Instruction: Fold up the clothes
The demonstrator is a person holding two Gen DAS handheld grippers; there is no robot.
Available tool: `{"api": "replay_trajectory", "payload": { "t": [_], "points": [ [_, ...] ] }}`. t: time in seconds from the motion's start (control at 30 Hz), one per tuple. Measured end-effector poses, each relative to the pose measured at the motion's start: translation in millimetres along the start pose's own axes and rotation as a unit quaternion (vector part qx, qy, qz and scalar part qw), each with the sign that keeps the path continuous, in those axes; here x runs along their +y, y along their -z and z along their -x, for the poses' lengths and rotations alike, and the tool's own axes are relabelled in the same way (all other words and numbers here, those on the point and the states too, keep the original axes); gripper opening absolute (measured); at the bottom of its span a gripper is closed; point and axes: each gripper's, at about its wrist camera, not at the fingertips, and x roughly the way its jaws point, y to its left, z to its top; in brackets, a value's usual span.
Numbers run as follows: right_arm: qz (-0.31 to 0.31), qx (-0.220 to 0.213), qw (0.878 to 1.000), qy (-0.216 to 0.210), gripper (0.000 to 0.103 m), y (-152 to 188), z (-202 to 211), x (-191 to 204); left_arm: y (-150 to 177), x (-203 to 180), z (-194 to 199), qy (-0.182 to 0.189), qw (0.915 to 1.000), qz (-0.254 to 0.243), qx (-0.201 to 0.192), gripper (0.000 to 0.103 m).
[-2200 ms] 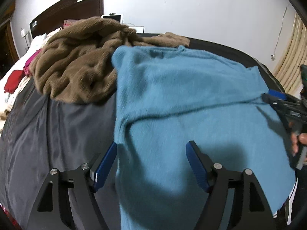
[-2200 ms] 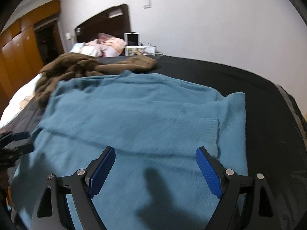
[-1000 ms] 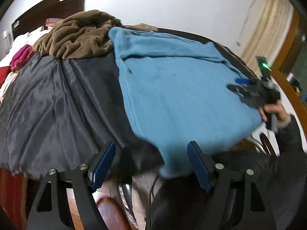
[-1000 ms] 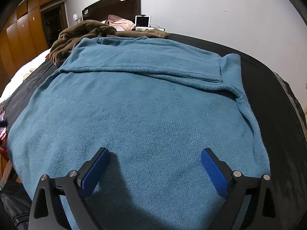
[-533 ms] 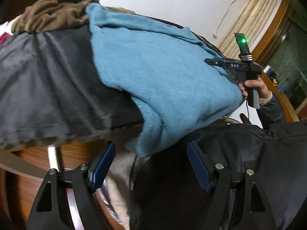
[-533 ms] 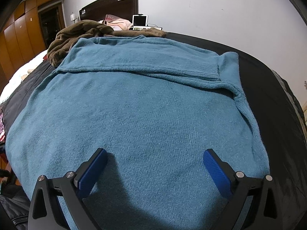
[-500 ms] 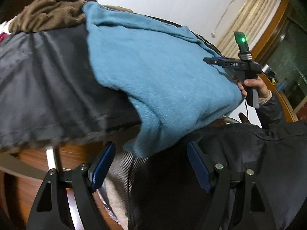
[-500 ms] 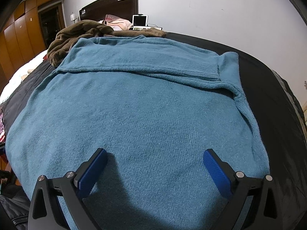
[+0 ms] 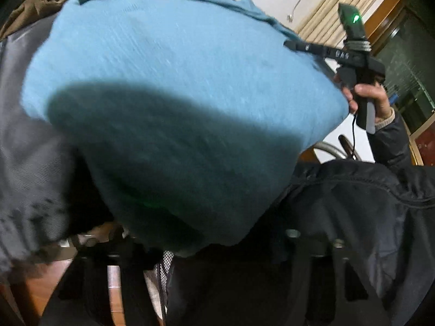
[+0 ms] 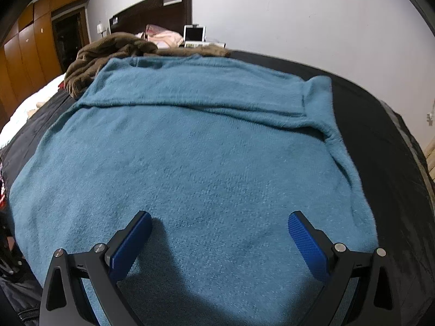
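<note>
A teal sweater (image 10: 190, 149) lies spread flat on a bed covered by a dark sheet (image 10: 380, 135). Its upper part is folded down across the body, and one sleeve runs along the sweater's right edge. A brown blanket (image 10: 108, 54) is heaped against the sweater's far left corner, touching it. Beyond the blanket stand a dark headboard (image 10: 152, 8) and a white device (image 10: 194, 33) by the wall.

Right claw (image 10: 220, 233): jaws wide apart, blue pads (image 10: 130, 241) poised just over the near hem of the sweater, nothing between them. In the left wrist view this claw (image 9: 296, 45) reaches over the sweater's right edge, gripped by a hand (image 9: 367, 97) in a dark sleeve, a green light on top of its body.

Left claw (image 9: 206, 247): at the sweater's near left corner, where the hem hangs over the bed's edge. The view is blurred and dark; the jaws are closing, and the hanging corner of the sweater lies between them. Whether the pads already press on the cloth cannot be told. The person's dark jacket (image 9: 353, 203) fills the area to the right of that corner, and a wooden floor (image 9: 16, 293) shows below the sheet on the left.
</note>
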Motion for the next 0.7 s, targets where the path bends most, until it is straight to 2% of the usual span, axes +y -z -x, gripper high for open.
{"api": "replay_trajectory", "payload": {
  "t": [0.13,0.23,0.37,0.57,0.7],
  "points": [
    [0.006,-0.041,0.999,-0.035,0.102,12,28,-8,5,-3,2,-0.003,1.0000,0.000,0.000,0.030],
    [0.010,-0.064,0.996,-0.056,0.102,28,64,-17,10,-5,6,-0.007,1.0000,-0.001,-0.004,0.026],
    [0.015,-0.081,0.994,-0.073,0.102,57,117,-31,13,-9,7,-0.012,0.9999,0.000,-0.010,0.026],
    [0.021,-0.039,0.997,-0.062,0.102,109,154,-45,16,-13,8,-0.019,0.9997,-0.004,-0.012,0.026],
    [-0.056,0.002,0.995,-0.077,0.101,136,141,-71,17,-13,8,-0.024,0.9996,-0.004,-0.013,0.026]
  ]
}}
